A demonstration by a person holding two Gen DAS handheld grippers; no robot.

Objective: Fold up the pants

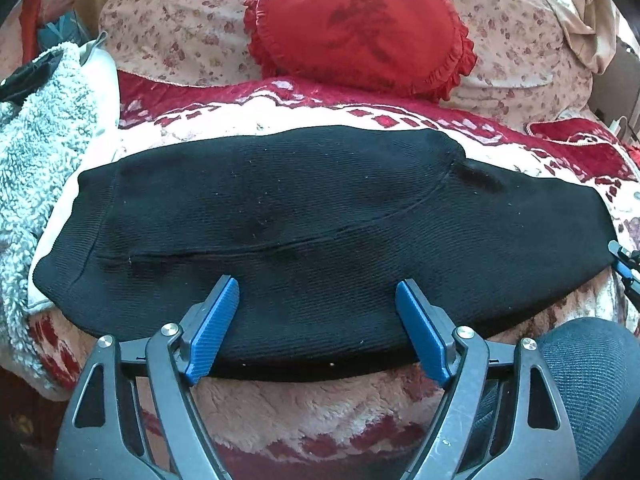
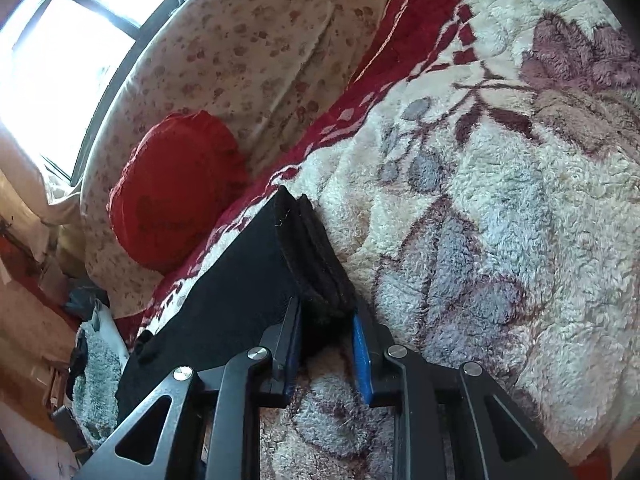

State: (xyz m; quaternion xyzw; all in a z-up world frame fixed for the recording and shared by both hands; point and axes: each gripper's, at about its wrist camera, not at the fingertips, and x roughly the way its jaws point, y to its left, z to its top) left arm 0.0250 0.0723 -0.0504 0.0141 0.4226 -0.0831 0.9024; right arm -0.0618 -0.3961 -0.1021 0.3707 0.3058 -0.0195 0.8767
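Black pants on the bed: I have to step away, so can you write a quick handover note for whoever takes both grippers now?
Left gripper: open, fingers over the near long edge of the black pants, not gripping.
Right gripper: fingers closed on the bunched end of the pants.
Pants: stretched out as one long strip across the fleece blanket, in front of the red cushion.
Done: apparently folded lengthwise already.
Left: fold across its length, likely bringing the held end over.

The left tool (image 1: 318, 300) has two dark grey metal arms with triangular cut-outs and round silver pivot screws. Its fingers (image 1: 210, 330) are bright blue, flat and finely ribbed. The right tool (image 2: 326, 344) is built alike: black linkage arms, silver screw heads, triangular openings, and blue ribbed pads (image 2: 362, 360) on black backing pieces.
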